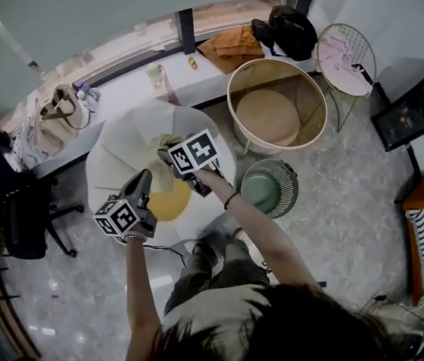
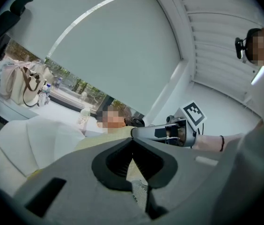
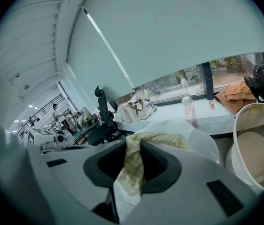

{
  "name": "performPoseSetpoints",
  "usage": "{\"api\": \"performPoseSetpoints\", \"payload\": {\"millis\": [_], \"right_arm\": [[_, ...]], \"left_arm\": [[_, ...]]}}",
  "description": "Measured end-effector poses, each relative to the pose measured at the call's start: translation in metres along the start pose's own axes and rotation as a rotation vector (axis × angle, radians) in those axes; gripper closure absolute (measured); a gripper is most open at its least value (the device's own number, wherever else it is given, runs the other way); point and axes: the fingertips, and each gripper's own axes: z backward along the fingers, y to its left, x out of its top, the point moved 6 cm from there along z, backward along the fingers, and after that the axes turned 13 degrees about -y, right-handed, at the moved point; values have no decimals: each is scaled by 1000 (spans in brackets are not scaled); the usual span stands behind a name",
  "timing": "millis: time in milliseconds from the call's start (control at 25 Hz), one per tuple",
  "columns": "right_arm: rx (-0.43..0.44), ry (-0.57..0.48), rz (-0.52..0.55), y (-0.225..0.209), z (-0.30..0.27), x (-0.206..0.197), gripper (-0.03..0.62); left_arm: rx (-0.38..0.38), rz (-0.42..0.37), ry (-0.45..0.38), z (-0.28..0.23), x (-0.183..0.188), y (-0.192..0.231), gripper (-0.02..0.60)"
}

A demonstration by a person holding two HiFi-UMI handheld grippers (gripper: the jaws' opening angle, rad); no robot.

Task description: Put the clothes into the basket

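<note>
Pale checked garment (image 3: 133,168) – pinched, hanging – left of round basket (image 1: 268,116).

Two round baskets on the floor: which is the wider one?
The cream basket beside the window counter; the green ribbed basket nearer the person is clearly smaller.

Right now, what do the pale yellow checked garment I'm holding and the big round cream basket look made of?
The pale yellow checked garment: thin woven cloth, matte. It hangs in limp folds, and a fine check shows in the weave. The big round cream basket: a smooth, stiff wall with a tan floor, matte. It could be fabric or board, but the look doesn't settle which.
</note>
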Motion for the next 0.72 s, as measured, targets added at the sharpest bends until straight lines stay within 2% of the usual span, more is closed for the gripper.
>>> {"api": "performPoseSetpoints", "payload": {"millis": [720], "right_arm": [[-76,-51,-51,-66,104,-5,507]], "left_arm": [[-101,-45,60,-60,-42,-93,571]]}}
